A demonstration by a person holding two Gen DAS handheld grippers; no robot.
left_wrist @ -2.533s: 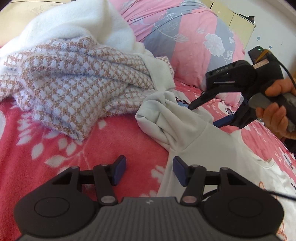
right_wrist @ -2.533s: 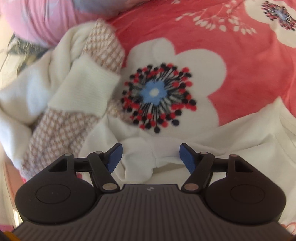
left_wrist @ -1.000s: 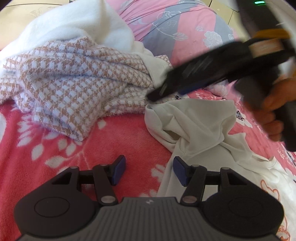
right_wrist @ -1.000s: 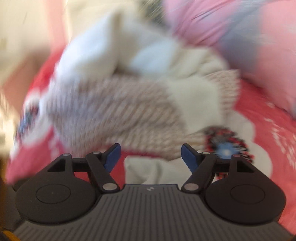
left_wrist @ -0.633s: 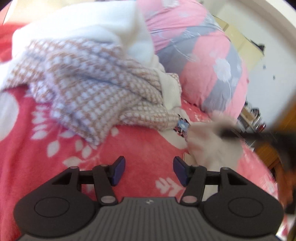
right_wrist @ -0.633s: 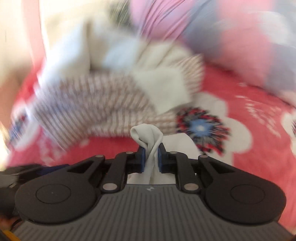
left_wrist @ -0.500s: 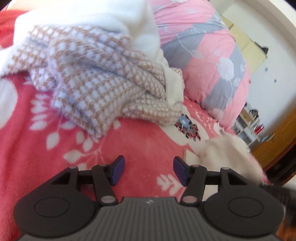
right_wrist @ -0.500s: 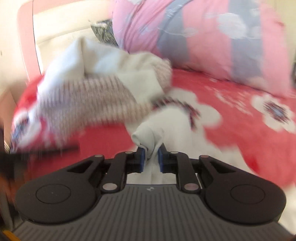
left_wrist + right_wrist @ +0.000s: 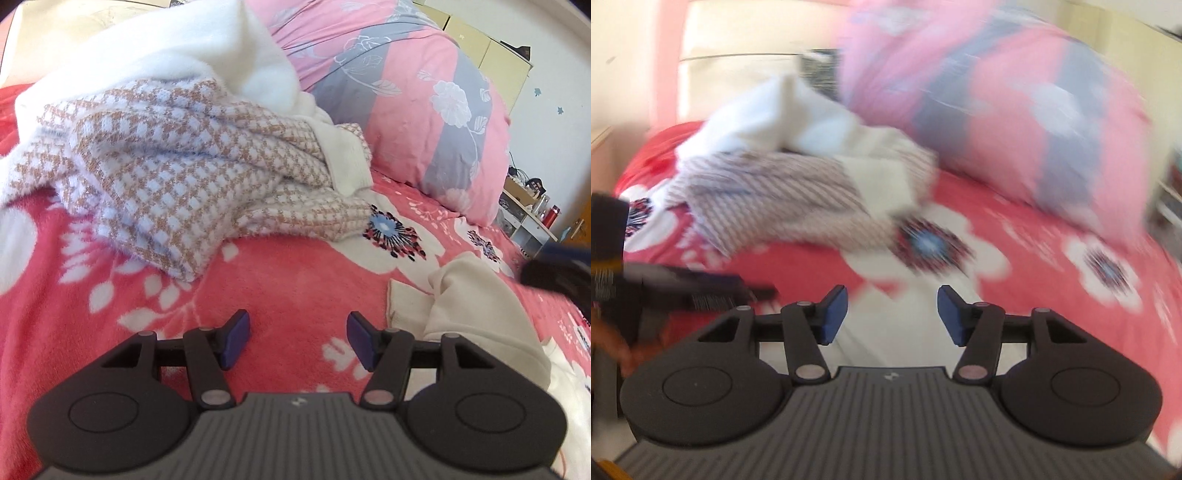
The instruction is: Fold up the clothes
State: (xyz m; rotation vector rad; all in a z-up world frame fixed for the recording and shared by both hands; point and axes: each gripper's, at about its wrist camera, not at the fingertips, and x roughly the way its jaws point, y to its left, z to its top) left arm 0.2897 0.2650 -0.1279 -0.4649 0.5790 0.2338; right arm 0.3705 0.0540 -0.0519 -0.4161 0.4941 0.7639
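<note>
A cream-white garment (image 9: pixel 476 310) lies folded over on the red floral blanket (image 9: pixel 288 273), to the right of my left gripper (image 9: pixel 297 341), which is open and empty just above the blanket. In the blurred right wrist view the same garment (image 9: pixel 897 328) lies below and between my right gripper's open jaws; my right gripper (image 9: pixel 892 314) holds nothing. The right gripper shows as a dark blur at the right edge of the left wrist view (image 9: pixel 557 273). The left gripper shows at the left edge of the right wrist view (image 9: pixel 683 288).
A brown-and-white checked knit with white fleece (image 9: pixel 173 162) is heaped at the back left. A large pink and grey floral pillow (image 9: pixel 417 99) lies behind it. Shelves and cabinets (image 9: pixel 528 214) stand beyond the bed at far right.
My right gripper had shut on a fold of the cream garment and carried it rightward; now it has opened and let go. The garment lies folded over farther right. The left gripper stayed open.
</note>
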